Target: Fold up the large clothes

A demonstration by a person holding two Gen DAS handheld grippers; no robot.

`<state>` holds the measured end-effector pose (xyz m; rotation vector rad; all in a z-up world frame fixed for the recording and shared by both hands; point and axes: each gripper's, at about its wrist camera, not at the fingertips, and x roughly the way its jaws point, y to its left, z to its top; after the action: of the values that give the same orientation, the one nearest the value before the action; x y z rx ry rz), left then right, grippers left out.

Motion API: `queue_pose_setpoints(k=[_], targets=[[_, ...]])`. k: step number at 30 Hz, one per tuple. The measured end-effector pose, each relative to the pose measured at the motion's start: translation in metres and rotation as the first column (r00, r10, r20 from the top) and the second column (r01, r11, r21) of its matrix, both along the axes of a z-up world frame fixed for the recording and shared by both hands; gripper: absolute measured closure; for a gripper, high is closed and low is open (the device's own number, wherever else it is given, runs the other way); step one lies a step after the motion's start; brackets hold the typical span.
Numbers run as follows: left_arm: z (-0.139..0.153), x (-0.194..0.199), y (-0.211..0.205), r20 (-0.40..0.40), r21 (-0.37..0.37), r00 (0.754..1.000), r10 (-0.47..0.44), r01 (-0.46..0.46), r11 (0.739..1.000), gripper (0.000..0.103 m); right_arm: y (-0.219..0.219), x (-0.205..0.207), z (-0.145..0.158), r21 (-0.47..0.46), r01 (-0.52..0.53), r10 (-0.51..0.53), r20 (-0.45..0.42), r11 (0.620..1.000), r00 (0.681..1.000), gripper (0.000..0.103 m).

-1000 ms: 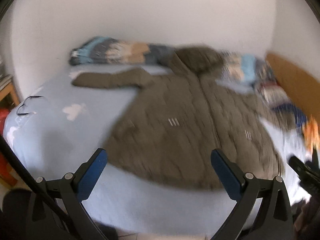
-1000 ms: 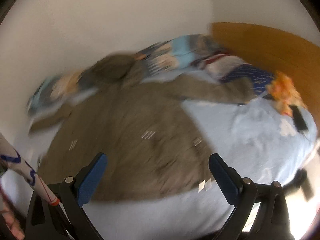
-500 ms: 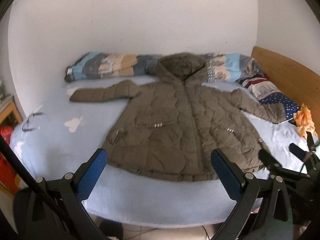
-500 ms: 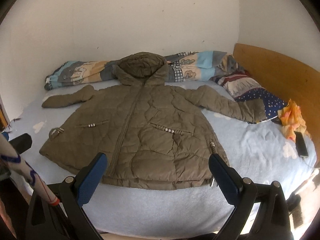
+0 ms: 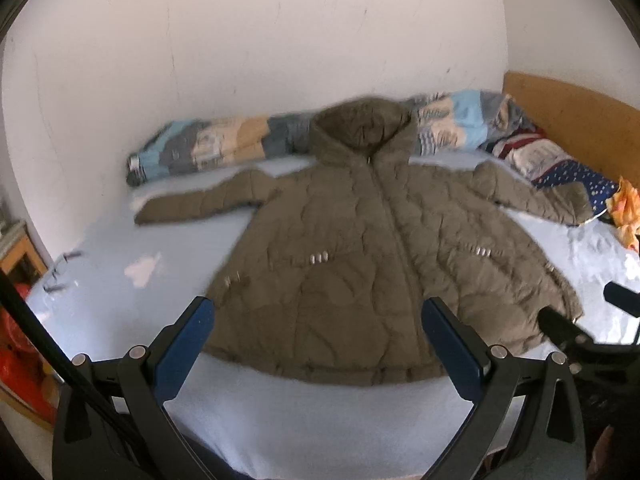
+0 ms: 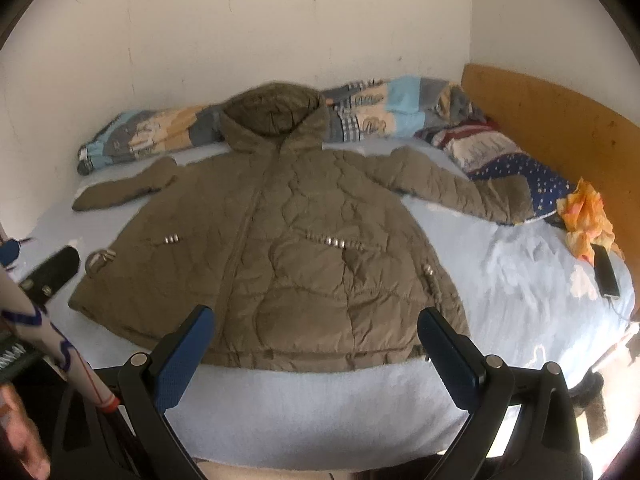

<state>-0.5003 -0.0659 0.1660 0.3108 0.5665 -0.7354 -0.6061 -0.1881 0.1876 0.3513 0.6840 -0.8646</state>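
Observation:
An olive hooded quilted jacket [image 5: 372,264] lies flat, front up and zipped, on a light blue bed [image 5: 280,416], both sleeves spread out; it also shows in the right wrist view [image 6: 288,256]. My left gripper [image 5: 318,322] is open and empty, above the jacket's hem near the bed's front edge. My right gripper [image 6: 316,326] is open and empty, above the hem to the right. The other gripper's finger shows at the right edge of the left view [image 5: 560,330] and at the left of the right view [image 6: 52,274].
A rolled patterned quilt [image 6: 372,110] lies along the back wall, with pillows [image 6: 516,168] at the wooden headboard [image 6: 560,120]. An orange cloth [image 6: 586,220] and a phone [image 6: 606,272] lie at the bed's right. A wooden stand [image 5: 18,258] and red items stand left.
Both views swung from a blurred sideways look to facing the jacket squarely, then moved closer and lower toward its hem. The jacket has not moved. Both grippers stayed open.

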Motion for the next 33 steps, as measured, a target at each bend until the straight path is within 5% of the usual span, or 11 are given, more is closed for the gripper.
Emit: queue_pose_setpoints(k=[11, 33], targets=[[-0.026, 0.025, -0.004, -0.118, 0.029, 0.992, 0.045, -0.042, 0.999, 0.000, -0.003, 0.019, -0.014, 0.067, -0.011, 0.014, -0.037, 0.998, 0.999, 0.000], [-0.030, 0.028, -0.002, -0.069, 0.032, 0.995, 0.068, -0.066, 0.997, 0.000, -0.009, 0.030, -0.017, 0.042, -0.013, 0.016, -0.071, 0.999, 0.997, 0.000]])
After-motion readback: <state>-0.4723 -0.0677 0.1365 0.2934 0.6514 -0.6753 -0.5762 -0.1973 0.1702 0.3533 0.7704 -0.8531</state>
